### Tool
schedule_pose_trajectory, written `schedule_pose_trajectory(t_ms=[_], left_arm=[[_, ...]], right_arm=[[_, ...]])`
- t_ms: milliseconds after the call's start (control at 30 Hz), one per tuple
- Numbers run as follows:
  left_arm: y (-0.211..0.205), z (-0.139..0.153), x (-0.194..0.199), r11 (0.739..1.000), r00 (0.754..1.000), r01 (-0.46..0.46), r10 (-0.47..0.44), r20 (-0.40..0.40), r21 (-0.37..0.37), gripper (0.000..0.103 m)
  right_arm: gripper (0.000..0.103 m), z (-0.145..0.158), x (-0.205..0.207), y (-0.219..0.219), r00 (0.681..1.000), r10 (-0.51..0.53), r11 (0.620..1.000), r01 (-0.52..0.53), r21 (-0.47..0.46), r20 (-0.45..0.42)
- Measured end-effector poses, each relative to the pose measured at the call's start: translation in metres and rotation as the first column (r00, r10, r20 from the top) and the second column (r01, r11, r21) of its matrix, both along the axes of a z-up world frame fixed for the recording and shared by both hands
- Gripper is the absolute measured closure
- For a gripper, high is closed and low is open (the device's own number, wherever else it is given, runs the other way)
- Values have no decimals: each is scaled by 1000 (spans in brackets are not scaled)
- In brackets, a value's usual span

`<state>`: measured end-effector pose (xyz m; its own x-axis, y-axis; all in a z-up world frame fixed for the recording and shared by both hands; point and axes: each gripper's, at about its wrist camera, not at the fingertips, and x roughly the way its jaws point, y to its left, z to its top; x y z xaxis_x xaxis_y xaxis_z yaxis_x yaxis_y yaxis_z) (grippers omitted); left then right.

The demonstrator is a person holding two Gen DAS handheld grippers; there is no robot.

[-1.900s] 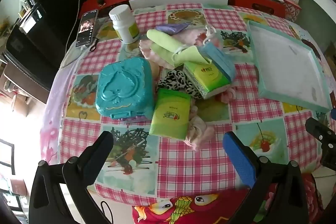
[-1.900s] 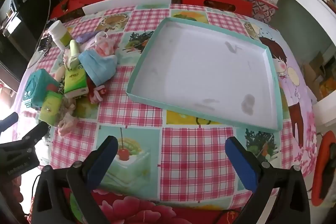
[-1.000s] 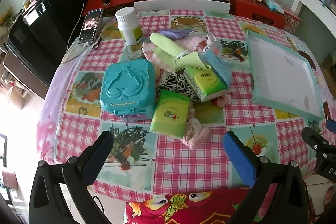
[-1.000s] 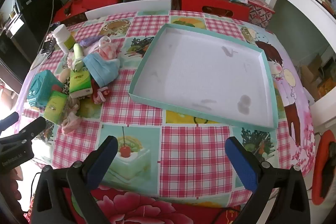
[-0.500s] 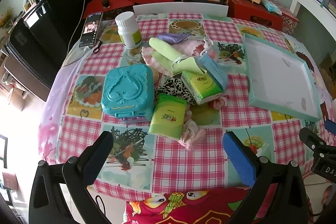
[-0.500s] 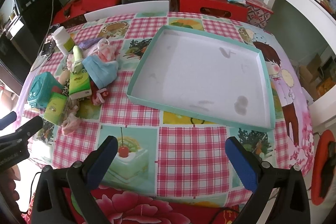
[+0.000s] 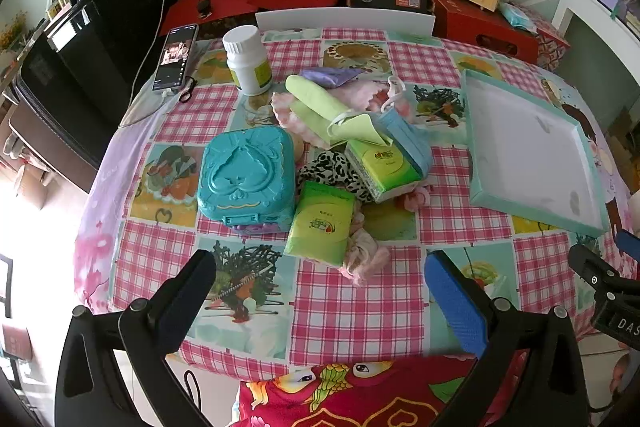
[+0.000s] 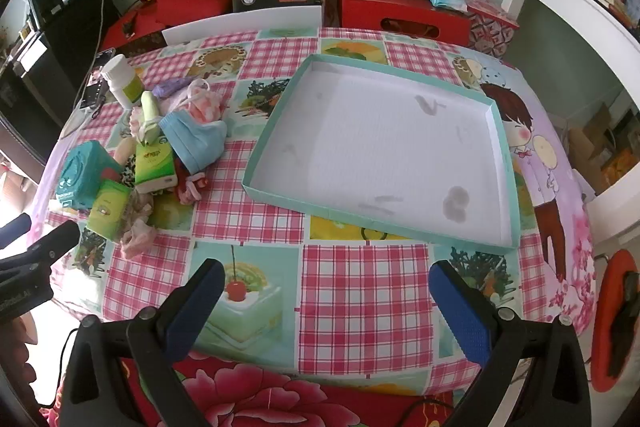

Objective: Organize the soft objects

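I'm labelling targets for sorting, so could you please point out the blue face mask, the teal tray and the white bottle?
blue face mask (image 8: 196, 143), right wrist view, middle of its pleated front.
teal tray (image 8: 280, 201), right wrist view, near rim wall.
white bottle (image 7: 248, 67), left wrist view, body below the cap.

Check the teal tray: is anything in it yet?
Empty. The teal tray shows only its bare white floor with a few grey smudges; the soft items sit piled to its left.

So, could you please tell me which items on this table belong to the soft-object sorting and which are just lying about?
For the job:
blue face mask
green tissue packs
leopard scrunchie
pink cloth
teal tray

Lying about:
white pill bottle
phone
teal plastic case
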<state>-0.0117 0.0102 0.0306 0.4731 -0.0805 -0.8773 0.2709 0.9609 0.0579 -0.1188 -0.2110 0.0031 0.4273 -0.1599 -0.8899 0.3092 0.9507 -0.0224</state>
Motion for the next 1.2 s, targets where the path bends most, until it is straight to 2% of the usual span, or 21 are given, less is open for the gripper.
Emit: schedule_pose_trajectory(t_ms=[867, 1200], left_arm=[[3, 2, 1, 1000, 1000, -15, 15, 0, -20, 0], [-1, -3, 6, 999, 1000, -3, 3, -5, -51, 0]], right_arm=[[0, 2, 0, 0, 1000, 2, 1000, -2, -2, -7], [0, -4, 6, 2, 1000, 15, 1000, -15, -8, -20]])
